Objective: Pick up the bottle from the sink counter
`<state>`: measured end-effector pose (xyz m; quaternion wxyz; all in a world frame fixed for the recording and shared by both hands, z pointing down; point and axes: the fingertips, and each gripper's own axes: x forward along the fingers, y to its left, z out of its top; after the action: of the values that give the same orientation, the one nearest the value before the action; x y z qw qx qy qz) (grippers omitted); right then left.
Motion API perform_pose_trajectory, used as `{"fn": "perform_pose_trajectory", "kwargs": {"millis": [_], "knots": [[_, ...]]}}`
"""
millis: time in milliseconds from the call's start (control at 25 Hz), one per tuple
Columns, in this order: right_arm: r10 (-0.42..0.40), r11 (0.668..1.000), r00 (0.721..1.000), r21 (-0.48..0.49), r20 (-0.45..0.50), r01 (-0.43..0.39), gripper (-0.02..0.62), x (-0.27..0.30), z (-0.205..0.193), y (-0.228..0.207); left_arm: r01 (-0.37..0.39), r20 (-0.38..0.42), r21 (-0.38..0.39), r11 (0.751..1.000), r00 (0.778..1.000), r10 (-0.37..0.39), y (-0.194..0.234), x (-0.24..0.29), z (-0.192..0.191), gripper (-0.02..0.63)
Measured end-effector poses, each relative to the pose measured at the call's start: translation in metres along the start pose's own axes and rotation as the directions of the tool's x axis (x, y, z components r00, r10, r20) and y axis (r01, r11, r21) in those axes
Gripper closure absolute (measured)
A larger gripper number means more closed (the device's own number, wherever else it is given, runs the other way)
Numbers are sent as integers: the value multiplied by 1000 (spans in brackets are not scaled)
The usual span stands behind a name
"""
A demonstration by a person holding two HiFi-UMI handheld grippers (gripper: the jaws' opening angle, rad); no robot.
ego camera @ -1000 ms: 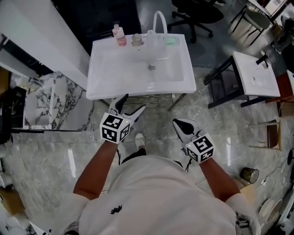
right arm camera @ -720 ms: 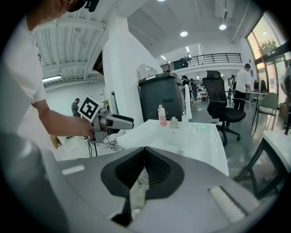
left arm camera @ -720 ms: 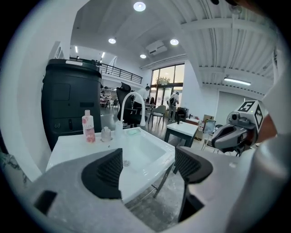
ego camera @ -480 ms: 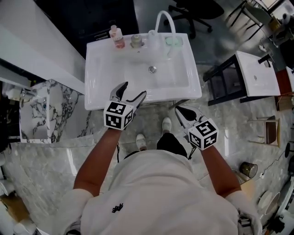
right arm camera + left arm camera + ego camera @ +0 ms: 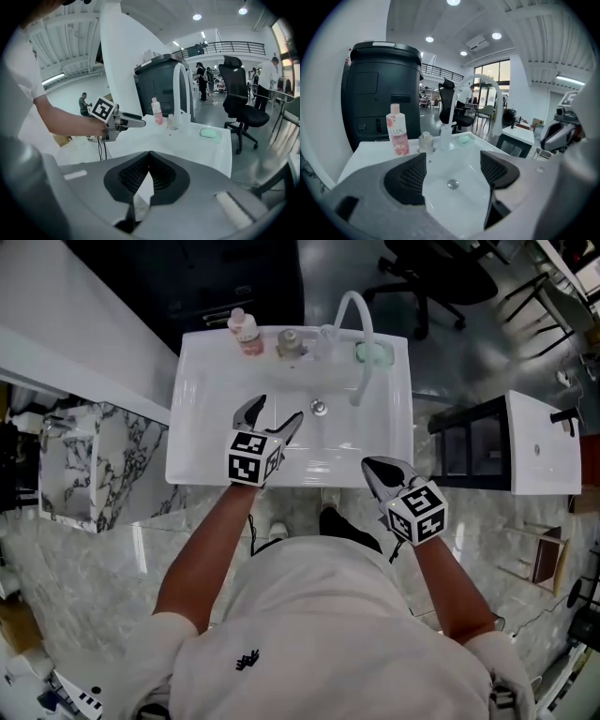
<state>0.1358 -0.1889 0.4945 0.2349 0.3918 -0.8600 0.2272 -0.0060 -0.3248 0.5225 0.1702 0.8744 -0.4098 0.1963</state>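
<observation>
A pink bottle (image 5: 246, 332) with a white cap stands upright at the back left of the white sink counter (image 5: 202, 390); it also shows as the pink bottle (image 5: 397, 131) and the pink bottle (image 5: 156, 113). My left gripper (image 5: 272, 418) hangs open over the basin's left part, well short of the bottle, with nothing between its jaws. My right gripper (image 5: 382, 468) is shut and empty, at the sink's front right edge. The left gripper (image 5: 126, 123) is seen from the side in the right gripper view.
A small round jar (image 5: 288, 339), a curved white tap (image 5: 358, 320) and a green soap (image 5: 373, 353) sit along the sink's back rim. The drain (image 5: 319, 408) lies mid-basin. A marble-look cabinet (image 5: 84, 460) stands left, a second white sink (image 5: 542, 441) right, an office chair (image 5: 441, 273) behind.
Both grippers have moved forward: the left one from the sink's front edge to over the basin, the right one from over the floor to the front edge. The person stepped closer.
</observation>
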Motion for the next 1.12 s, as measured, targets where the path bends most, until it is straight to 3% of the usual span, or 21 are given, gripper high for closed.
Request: {"fn": "perform_pose_trajectory", "kwargs": {"millis": [560, 1120], "knots": [[31, 999, 992, 42, -126, -26, 584, 16, -12, -107, -201, -26, -32, 979, 979, 200, 83, 150, 11, 225], [28, 997, 979, 82, -203, -12, 584, 12, -39, -166, -319, -20, -46, 947, 948, 318, 131, 219, 5, 210]]}}
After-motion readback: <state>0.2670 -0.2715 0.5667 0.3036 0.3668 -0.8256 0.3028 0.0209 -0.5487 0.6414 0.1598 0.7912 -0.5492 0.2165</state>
